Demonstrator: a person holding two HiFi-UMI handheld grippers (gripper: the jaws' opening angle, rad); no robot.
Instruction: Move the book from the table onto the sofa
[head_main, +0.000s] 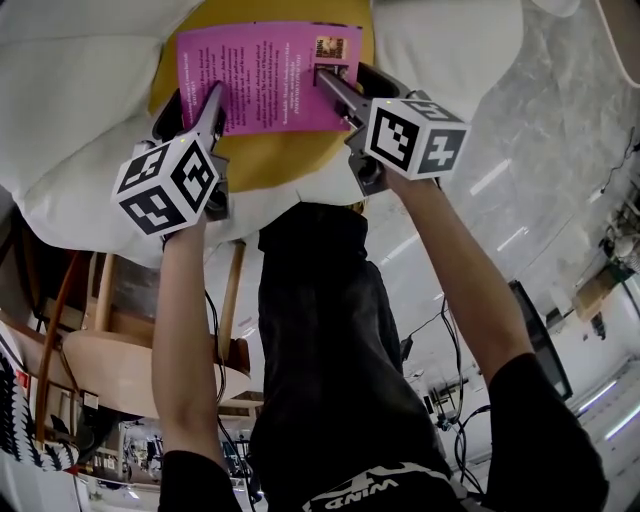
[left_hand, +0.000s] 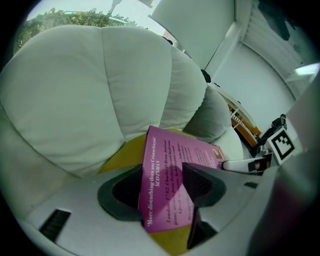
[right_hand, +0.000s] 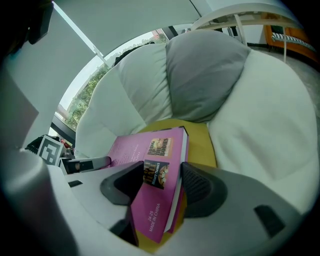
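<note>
Clearly the carry is near its end, and judged from how things lie, only the letting go is left.

- Nearest the person, the two bare forearms reach forward side by side, each ending in a marker cube, and both grippers slope downward.
- The left gripper (left_hand: 165, 187) is clamped on the near left corner of the pink paperback book (head_main: 265, 75). One jaw lies on the printed back cover and the other sits beneath it.
- The right gripper (right_hand: 162, 185) bites the opposite near corner, where the white page edges show. The book fills the gap between its jaws, which stand fairly wide for so thin a thing.
- The book lies face down and nearly flat across the far half of the yellow cushion (head_main: 270, 160), leaving the cushion's near edge bare. Whether it already rests there or hangs just above cannot be told.
- Beyond it, the white sofa (head_main: 80, 90) rises in plump back cushions, with a grey cushion (right_hand: 205, 75) at the back edge of the seat.
- Handling, as a judgement:
  - The paperback looks light and thin, with bendy covers that are probably glossy and a little slippery.
  - Gripped at one corner alone it would likely droop or twist, so a hold on both short edges keeps it level.
  - It is not fragile, though hard pinching could crease the cover.
  - The soft cushion should take it without sliding once both grips ease off together.
</note>
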